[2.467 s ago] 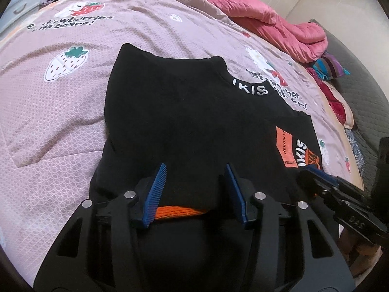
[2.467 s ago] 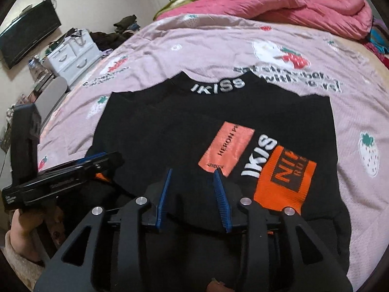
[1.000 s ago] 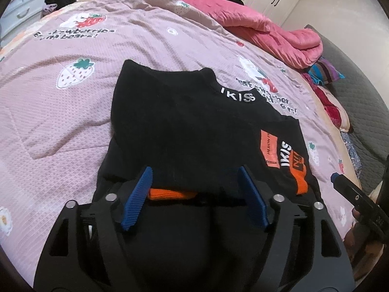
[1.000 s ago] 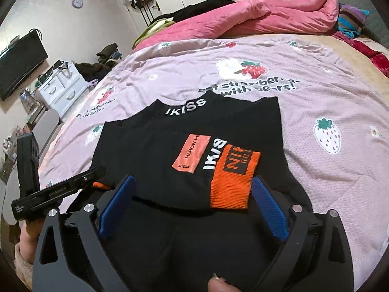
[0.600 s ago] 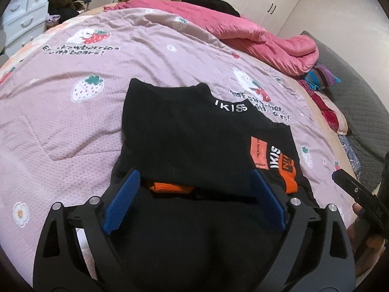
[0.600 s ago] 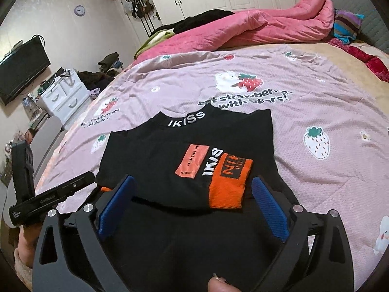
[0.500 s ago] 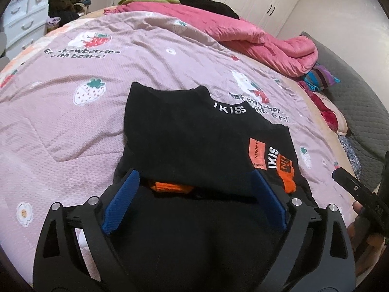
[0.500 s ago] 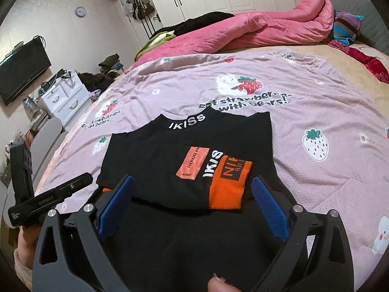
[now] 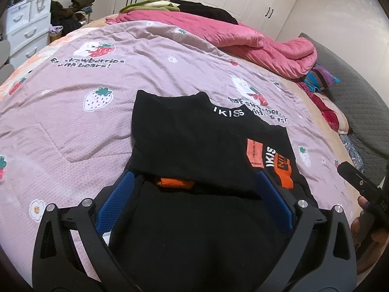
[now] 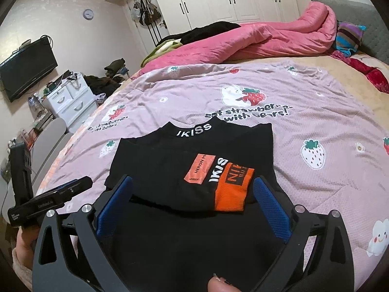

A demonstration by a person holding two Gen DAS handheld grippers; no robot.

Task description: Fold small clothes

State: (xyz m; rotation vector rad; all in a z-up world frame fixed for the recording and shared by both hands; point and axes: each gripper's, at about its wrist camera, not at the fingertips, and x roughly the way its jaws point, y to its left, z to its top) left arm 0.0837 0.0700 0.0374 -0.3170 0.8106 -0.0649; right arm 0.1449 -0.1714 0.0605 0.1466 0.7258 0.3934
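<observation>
The black knit sweater (image 10: 184, 160), its orange ribbed cuff (image 10: 231, 192) folded across the front, lies flat on the quilted lilac strawberry-print bedspread (image 10: 328, 126); bare cover surrounds its far and side edges; the left gripper (image 9: 193, 202) and right gripper (image 10: 192, 204) both hang spread wide above its near hem, holding nothing.

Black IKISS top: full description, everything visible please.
The black top looks like a soft knit, lying flat on the pink strawberry bedspread, collar away from the cameras with white IKISS lettering. Both sleeves are folded across the front; the right one shows an orange cuff and patch. Both grippers are open above its near hem, not holding it.
</observation>
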